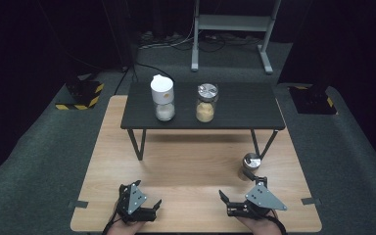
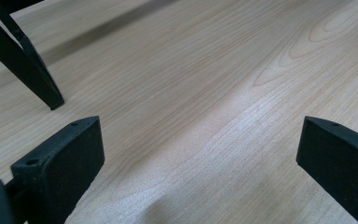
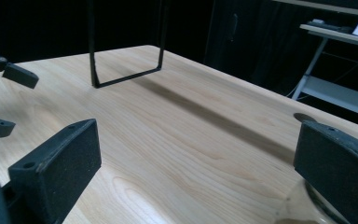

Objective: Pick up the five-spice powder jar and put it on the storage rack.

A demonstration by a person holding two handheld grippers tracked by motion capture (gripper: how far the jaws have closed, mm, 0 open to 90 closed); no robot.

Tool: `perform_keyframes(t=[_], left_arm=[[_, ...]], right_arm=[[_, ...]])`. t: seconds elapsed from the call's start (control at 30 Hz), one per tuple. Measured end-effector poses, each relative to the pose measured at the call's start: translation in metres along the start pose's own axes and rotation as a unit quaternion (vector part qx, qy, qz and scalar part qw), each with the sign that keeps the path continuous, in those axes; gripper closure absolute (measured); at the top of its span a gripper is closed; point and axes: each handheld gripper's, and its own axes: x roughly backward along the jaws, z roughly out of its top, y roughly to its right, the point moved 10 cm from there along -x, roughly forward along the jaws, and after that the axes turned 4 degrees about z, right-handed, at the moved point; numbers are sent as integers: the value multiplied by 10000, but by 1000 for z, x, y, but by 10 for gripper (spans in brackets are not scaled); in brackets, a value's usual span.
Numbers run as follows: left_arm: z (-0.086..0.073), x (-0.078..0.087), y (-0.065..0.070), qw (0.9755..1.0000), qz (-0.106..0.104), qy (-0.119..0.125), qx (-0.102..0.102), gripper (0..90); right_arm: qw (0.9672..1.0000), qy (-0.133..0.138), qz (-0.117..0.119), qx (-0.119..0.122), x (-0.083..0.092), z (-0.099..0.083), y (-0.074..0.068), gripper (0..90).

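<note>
A small jar with a metal lid [image 1: 249, 165] stands on the wooden table [image 1: 191, 161] at the lower right of the high view, just beside the right gripper [image 1: 235, 204], whose jaws are spread wide and hold nothing. The left gripper [image 1: 147, 205], at the lower left, also rests with its jaws apart and bare. Higher in the frame, a black shelf [image 1: 240, 110] carries a white-capped jar [image 1: 162, 98] and a jar of tan powder [image 1: 206, 102].
</note>
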Motion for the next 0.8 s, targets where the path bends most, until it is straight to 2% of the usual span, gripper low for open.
perform_keyframes(t=[0.33, 0.8], left_arm=[[0, 0, 0, 10000, -12, 14, 18, 10], [0, 0, 0, 10000, -14, 22, 38, 10]], right_arm=[[9995, 88, -235, -183, 13, 1, 23, 0], [9982, 75, -515, -311, 23, -4, 46, 0]])
